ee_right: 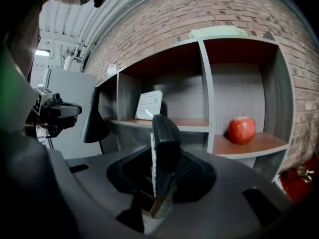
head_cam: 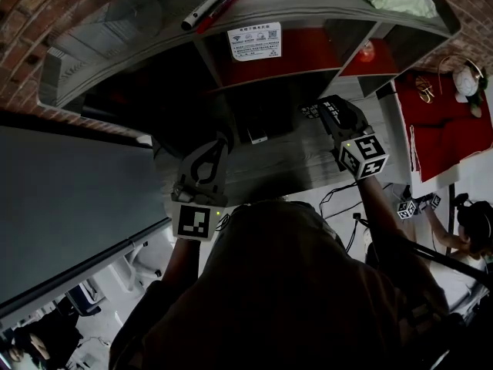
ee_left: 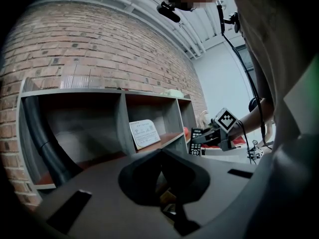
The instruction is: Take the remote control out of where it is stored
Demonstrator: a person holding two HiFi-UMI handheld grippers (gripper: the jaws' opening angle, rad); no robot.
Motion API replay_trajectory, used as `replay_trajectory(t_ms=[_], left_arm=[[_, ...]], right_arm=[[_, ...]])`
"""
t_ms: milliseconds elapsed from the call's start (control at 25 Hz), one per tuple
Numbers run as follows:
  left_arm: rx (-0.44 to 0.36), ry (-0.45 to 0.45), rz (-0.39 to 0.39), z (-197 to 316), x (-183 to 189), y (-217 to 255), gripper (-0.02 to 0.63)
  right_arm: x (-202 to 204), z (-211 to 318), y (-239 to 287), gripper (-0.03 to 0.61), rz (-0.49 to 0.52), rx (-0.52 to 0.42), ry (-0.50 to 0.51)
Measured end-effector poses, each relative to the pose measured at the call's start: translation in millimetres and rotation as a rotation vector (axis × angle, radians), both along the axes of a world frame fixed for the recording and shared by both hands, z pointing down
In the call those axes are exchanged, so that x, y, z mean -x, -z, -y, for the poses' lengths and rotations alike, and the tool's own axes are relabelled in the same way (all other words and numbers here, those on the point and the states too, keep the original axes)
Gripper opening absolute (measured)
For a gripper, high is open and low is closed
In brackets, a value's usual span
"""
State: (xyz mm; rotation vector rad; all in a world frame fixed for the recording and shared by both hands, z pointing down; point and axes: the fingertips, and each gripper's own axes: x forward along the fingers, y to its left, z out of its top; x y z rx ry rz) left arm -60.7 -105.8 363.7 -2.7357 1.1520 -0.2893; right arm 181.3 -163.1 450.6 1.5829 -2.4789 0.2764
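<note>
Remote control: clamped in the right gripper, jaws at a narrow setting with the pads pressed on its two faces. In the right gripper view it sits at frame centre, edge-on, its long axis upright and running out past the jaw tips. It is clear of the shelf, which fills the background, so removal is judged largely complete. The desk lies just below.

Left gripper: lower left in the head view, well apart from the remote control. Jaws appear closed with nothing between them, though that view is dark.

Writing: a white label card leans in the middle compartment, its print too small to read. The keypad legends on the remote control are likewise illegible.
</note>
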Motion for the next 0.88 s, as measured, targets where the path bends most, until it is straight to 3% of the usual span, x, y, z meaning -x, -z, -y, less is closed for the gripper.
replay_trajectory(t_ms=[320,560,880], left_arm=[[0.036,0.024,-0.031,-1.5,2.3,-6.4,0.011],[0.056,0.042,-0.022,-2.1,7.3,-12.3,0.011],[0.012,-0.002,0.083,-6.6,4.2,-12.8,0.011]], right_arm=[[-3.1,22.2,-67.2,0.129,0.046,0.197,-0.028],[-6.7,34.2,-92.5,0.129,0.020,0.265,-0.065],[-23.4,36.9,-156.6,0.129,0.162,0.453,-0.159]])
